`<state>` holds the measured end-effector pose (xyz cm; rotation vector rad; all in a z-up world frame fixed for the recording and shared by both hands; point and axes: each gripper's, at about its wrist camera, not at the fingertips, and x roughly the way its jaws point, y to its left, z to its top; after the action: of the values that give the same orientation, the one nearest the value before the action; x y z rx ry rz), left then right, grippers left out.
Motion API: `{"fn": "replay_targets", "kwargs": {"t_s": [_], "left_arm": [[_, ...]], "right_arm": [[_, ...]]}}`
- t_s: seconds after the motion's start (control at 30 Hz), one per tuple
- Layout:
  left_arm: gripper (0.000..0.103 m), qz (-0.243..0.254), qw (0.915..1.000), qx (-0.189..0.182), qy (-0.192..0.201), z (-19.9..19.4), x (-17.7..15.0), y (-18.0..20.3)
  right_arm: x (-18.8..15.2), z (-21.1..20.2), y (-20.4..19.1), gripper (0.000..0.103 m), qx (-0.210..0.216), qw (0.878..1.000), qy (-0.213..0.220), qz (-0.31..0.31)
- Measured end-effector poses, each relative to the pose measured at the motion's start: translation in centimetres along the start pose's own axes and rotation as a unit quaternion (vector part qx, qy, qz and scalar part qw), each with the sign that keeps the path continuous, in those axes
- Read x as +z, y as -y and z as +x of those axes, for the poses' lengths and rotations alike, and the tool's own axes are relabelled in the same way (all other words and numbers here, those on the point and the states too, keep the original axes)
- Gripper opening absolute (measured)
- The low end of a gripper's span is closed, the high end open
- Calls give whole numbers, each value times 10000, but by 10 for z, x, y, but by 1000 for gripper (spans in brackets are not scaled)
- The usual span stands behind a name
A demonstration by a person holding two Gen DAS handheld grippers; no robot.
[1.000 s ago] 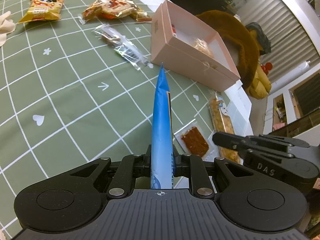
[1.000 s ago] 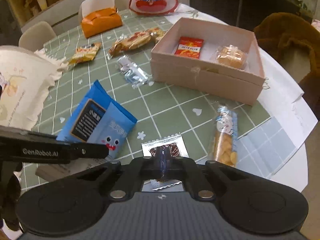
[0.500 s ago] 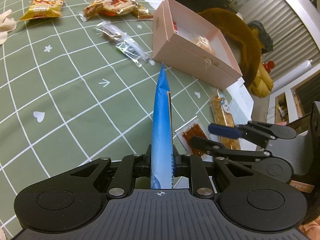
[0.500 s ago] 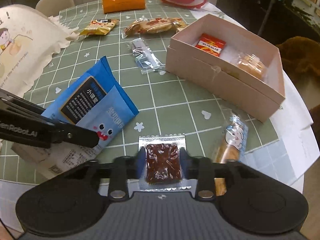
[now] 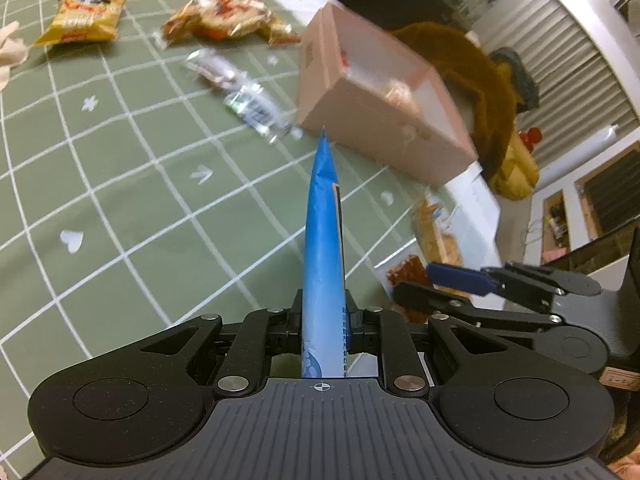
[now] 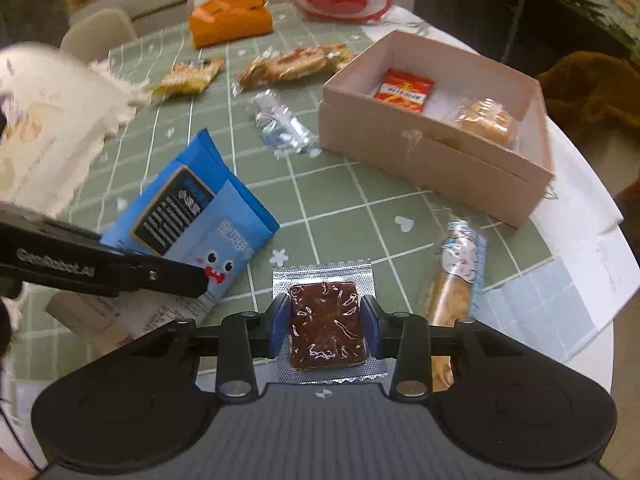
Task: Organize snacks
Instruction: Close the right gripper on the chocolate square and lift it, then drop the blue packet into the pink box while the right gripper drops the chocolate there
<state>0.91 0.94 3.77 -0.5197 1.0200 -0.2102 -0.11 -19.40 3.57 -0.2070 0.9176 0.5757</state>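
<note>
Two tongs reach forward over the desk [image 6: 328, 208], and we take the pink box [image 6: 436, 168] as our landmark. Nearest us, the right tongs [image 6: 326, 322] stand spread wide around one brown snack square [image 6: 326, 326], their blue pads just beside its edges; we cannot tell whether they touch. Left of the box, the left tongs [image 5: 323, 316] are clenched on one blue packet [image 5: 323, 240], held edge-up off the desk and pointing at the box. Inside the box we count two snacks: one red sachet [image 6: 404, 90] and one wrapped cake [image 6: 486, 120].
</note>
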Motion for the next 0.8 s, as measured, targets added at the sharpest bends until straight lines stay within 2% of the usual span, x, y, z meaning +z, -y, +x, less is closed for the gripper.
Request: {"fn": "replay_targets", "kwargs": {"t_s": [0.13, 0.27, 0.37, 0.43, 0.5, 0.6, 0.73, 0.8], "left_arm": [[19, 98, 9985, -389, 372, -19, 28, 16], [19, 649, 9927, -573, 843, -38, 95, 54], [20, 888, 9856, -862, 1149, -41, 159, 83], [22, 780, 9833, -1120, 1202, -31, 198, 92], [26, 559, 9859, -1291, 911, -4, 234, 92], [26, 271, 9927, -1001, 612, 38, 253, 79], [26, -7, 9949, -545, 846, 47, 244, 38], [26, -158, 9949, -92, 991, 43, 234, 14]], "right_arm": [[19, -36, 18, 38, 152, 9980, 480, 382], [69, -72, 46, 38, 117, 9919, 1110, 612], [114, -81, 70, 38, -186, 9862, 1475, 728], [139, -78, 88, 40, -426, 9825, 1623, 809], [157, -69, 104, 48, -565, 9818, 1548, 944], [159, -59, 123, 48, -672, 9794, 1435, 1252], [129, -47, 134, 58, -820, 9799, 1248, 1325], [116, -31, 135, 58, -921, 9820, 997, 1313]]}}
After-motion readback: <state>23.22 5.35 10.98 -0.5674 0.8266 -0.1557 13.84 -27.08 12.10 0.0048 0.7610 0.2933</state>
